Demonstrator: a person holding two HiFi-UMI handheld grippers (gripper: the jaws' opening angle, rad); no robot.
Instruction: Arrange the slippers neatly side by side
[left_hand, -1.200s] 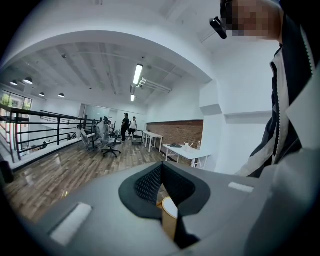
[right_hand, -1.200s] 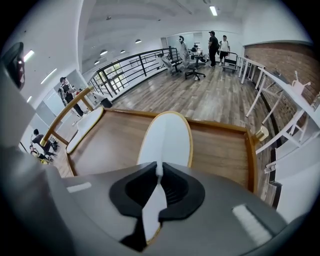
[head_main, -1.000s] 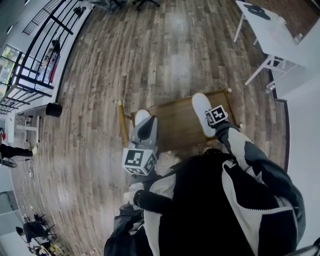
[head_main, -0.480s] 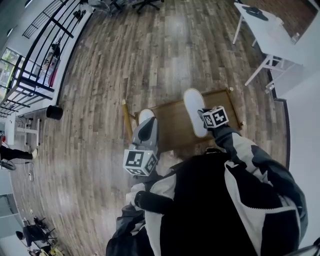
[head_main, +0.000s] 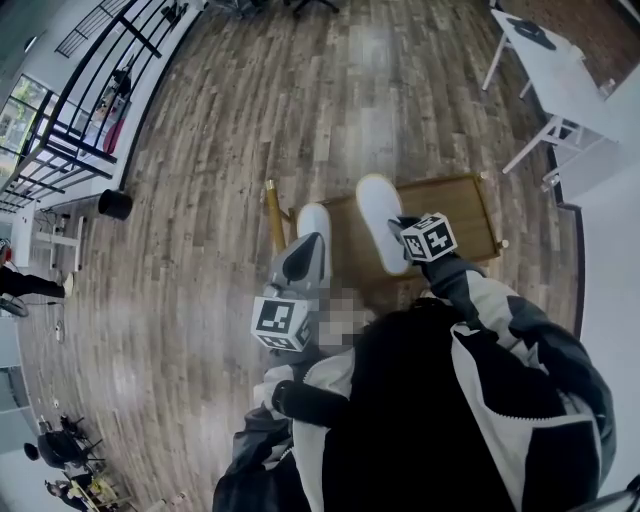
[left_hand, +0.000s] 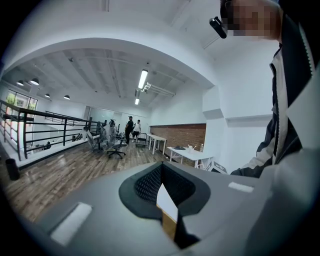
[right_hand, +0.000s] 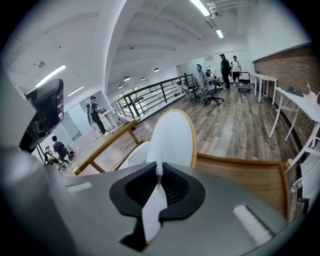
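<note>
Slippers clenched over the wooden table (head_main: 465, 215)
Left gripper (head_main: 308, 245) grips the left slipper (head_main: 313, 220) at the table's left edge, right gripper (head_main: 398, 228) the right slipper (head_main: 378, 215) mid-table; open floor (head_main: 300, 100) ahead, white desk (head_main: 560, 75) far right.

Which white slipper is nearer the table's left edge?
The left slipper, clamped in the left gripper and mostly hidden behind it; the right slipper, in the right gripper, shows nearly whole over the table.

White slippers (head_main: 380, 222) look matt and smooth, the table (head_main: 455, 220) varnished wood (so too the plank floor (head_main: 330, 90)).
</note>
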